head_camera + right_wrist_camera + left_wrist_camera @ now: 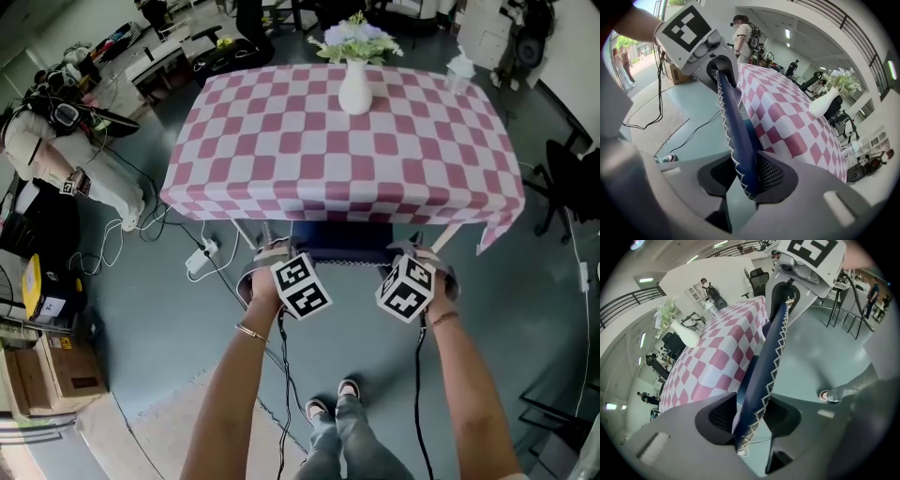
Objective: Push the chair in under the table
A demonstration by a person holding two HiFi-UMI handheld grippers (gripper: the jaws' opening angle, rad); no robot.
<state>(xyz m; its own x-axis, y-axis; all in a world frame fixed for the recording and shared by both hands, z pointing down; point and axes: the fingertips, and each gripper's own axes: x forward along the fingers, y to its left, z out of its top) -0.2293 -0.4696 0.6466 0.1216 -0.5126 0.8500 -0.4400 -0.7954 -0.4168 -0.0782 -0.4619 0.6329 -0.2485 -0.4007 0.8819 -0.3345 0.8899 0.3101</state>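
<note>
Your left gripper (750,417) and right gripper (743,177) each clamp the slim, white-stitched navy chair back (772,350), just beside the checked tablecloth (375,141) hem.

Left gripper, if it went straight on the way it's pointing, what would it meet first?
The chair back, sitting between the tongs of the left gripper; past that, probably the checked tablecloth.
</note>
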